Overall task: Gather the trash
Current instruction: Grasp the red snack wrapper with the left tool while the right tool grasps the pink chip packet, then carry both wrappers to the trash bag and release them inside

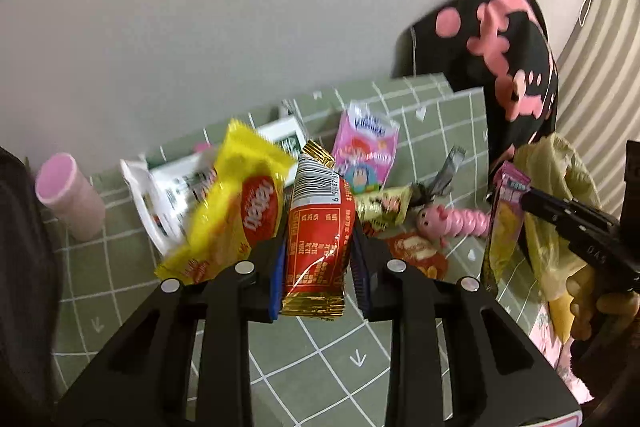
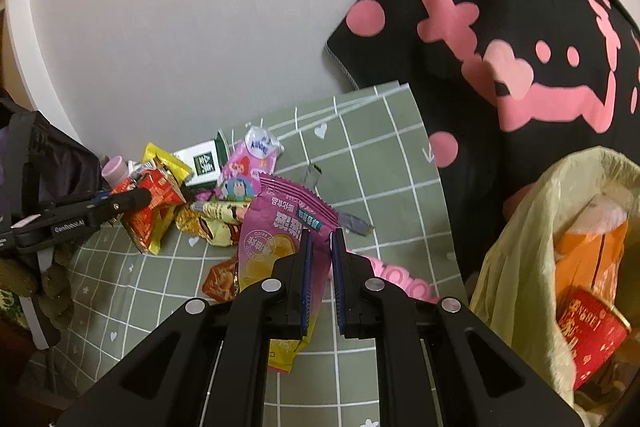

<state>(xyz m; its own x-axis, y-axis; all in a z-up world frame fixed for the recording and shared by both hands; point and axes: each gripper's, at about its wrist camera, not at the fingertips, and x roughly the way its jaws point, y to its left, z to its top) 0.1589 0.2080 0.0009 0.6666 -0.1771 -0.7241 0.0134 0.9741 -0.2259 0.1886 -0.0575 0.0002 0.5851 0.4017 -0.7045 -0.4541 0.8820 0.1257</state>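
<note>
My left gripper (image 1: 318, 223) is shut on a red and gold snack wrapper (image 1: 316, 243) and holds it above the green checked tablecloth (image 1: 120, 267); a yellow wrapper (image 1: 236, 211) hangs against its left finger. My right gripper (image 2: 320, 239) is shut on a purple chip bag (image 2: 276, 239), also seen at the right of the left wrist view (image 1: 504, 223). A yellowish trash bag (image 2: 528, 227) stands open at the right, with an orange carton (image 2: 588, 247) and a red packet (image 2: 592, 331) inside. More wrappers lie at the back: a pink pouch (image 1: 366, 151), a gold wrapper (image 2: 216, 223).
A pink cylinder (image 1: 68, 195) stands at the far left by the wall. A pink toy worm (image 1: 452, 219) lies mid-table. A black and pink cloth (image 2: 500, 39) hangs over something at the back right. The table ends near the trash bag on the right.
</note>
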